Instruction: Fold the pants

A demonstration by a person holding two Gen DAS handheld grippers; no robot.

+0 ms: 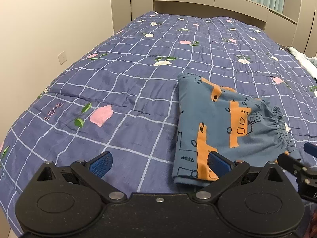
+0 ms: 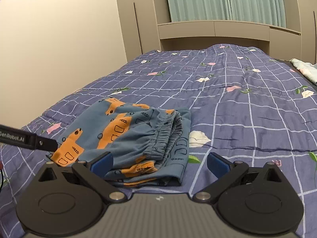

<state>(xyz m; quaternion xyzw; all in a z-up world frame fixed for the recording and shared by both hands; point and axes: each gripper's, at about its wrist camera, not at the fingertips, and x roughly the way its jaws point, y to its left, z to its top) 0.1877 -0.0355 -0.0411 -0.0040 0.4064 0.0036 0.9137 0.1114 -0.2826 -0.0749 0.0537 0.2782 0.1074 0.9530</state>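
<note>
Blue pants with orange vehicle prints (image 1: 221, 127) lie folded in a compact stack on the bed, elastic waistband to the right. In the right wrist view the pants (image 2: 126, 136) lie just ahead, layers and waistband facing me. My left gripper (image 1: 160, 164) is open and empty, its right finger over the pants' near edge. My right gripper (image 2: 158, 164) is open and empty, its left finger by the stack's near edge. The left gripper's finger (image 2: 43, 144) shows at the pants' left corner.
The bed is covered by a blue checked quilt with pink and white flowers (image 1: 122, 83). A beige wall is to the left, a beige headboard unit (image 2: 214, 29) and green curtains at the back. Light bedding (image 2: 305, 67) lies at the far right.
</note>
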